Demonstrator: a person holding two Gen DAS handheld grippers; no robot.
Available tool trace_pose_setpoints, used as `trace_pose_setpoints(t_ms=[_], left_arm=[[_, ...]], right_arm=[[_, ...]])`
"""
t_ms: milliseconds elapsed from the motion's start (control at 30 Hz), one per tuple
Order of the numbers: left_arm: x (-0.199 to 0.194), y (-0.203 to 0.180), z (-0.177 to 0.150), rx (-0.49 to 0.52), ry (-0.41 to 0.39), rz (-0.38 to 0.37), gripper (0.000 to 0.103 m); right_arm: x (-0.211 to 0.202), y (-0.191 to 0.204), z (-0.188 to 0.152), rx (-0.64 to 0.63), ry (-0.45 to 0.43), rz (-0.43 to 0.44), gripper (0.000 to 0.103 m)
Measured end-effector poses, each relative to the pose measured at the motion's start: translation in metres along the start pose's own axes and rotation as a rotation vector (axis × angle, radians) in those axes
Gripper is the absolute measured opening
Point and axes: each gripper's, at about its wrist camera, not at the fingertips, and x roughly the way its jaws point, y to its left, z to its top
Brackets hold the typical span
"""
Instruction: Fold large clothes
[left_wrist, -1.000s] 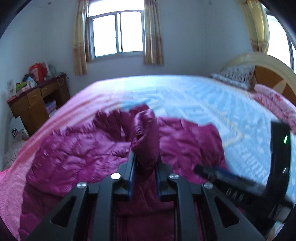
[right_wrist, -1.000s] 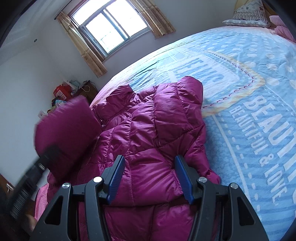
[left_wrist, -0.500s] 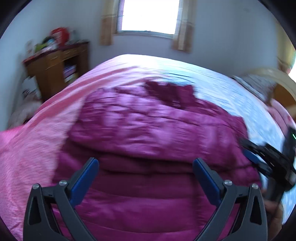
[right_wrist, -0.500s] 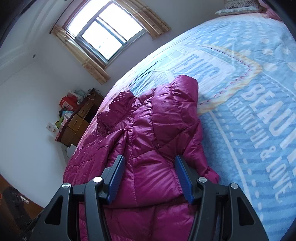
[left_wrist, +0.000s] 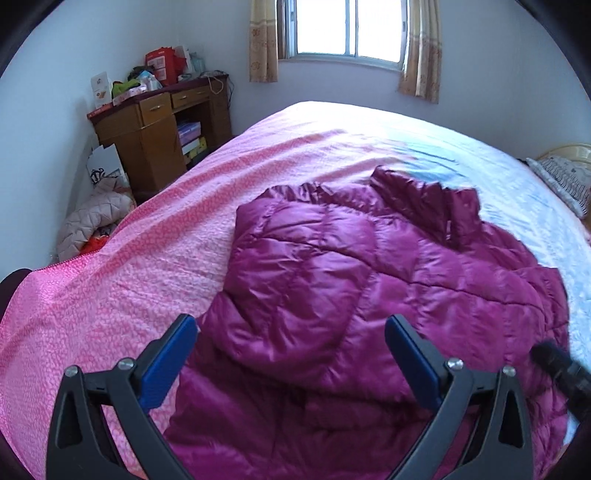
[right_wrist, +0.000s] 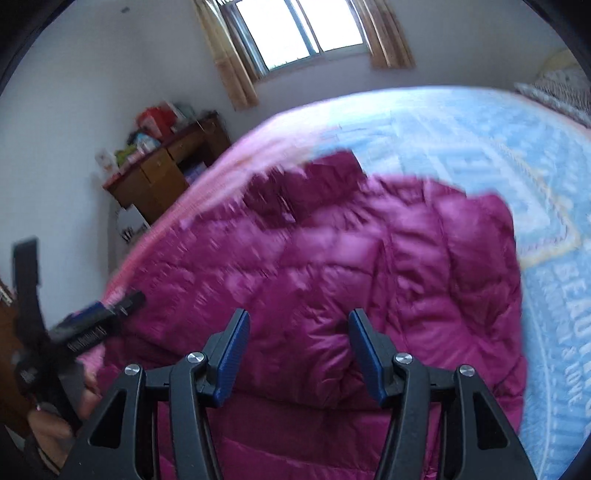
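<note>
A magenta quilted puffer jacket (left_wrist: 369, 280) lies on the bed, its left side folded over the body. It also fills the middle of the right wrist view (right_wrist: 369, 266). My left gripper (left_wrist: 291, 336) is wide open and empty just above the jacket's near left part. My right gripper (right_wrist: 297, 332) is open and empty above the jacket's near edge. The left gripper also shows at the left of the right wrist view (right_wrist: 99, 317). The right gripper's tip shows at the right edge of the left wrist view (left_wrist: 561, 365).
The bed has a pink cover (left_wrist: 155, 236) on the left and a blue printed sheet (right_wrist: 517, 155) on the right. A wooden desk (left_wrist: 155, 129) with clutter stands by the wall. Clothes (left_wrist: 92, 221) lie on the floor. A pillow (left_wrist: 565, 181) is far right.
My left gripper let go of the jacket fold it held a second ago and opened wide; the fold now lies flat. Both grippers swung left. The right gripper stayed open.
</note>
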Motion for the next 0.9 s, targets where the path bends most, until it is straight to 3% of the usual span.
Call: trace_pose_setpoints(t_ms=[67, 133, 233, 500, 633, 767, 833, 867, 900], left_arm=[[0.009, 0.004, -0.002, -0.007, 0.017, 0.021, 0.103], [0.023, 0.009, -0.007, -0.026, 0.058, 0.032, 0.103], [0.031, 0.015, -0.02, -0.06, 0.082, 0.026, 0.103], [0.033, -0.004, -0.022, 0.034, 0.085, 0.127, 0.103], [0.016, 0.01, -0.021, 0.053, 0.106, 0.019, 0.103], [-0.018, 0.034, 0.005, 0.034, 0.069, -0.111, 0.103], [-0.034, 0.038, 0.03, 0.041, 0.02, -0.126, 0.103], [-0.039, 0.039, 0.045, 0.05, 0.006, -0.137, 0.103], [-0.042, 0.039, 0.058, 0.057, 0.001, -0.148, 0.103]], right_arm=[[0.015, -0.014, -0.012, 0.023, 0.052, -0.018, 0.056], [0.013, -0.019, -0.013, 0.043, 0.023, 0.019, 0.056], [0.016, -0.014, -0.013, 0.018, 0.022, -0.004, 0.056], [0.016, -0.009, -0.017, -0.032, 0.035, -0.056, 0.057], [-0.003, -0.006, -0.014, -0.053, 0.104, -0.052, 0.057], [-0.052, -0.007, 0.016, -0.043, 0.023, 0.046, 0.057], [-0.068, -0.008, 0.048, -0.036, -0.017, 0.054, 0.064], [-0.071, -0.009, 0.062, -0.02, -0.025, 0.072, 0.073], [-0.072, -0.012, 0.079, 0.012, -0.029, 0.099, 0.077]])
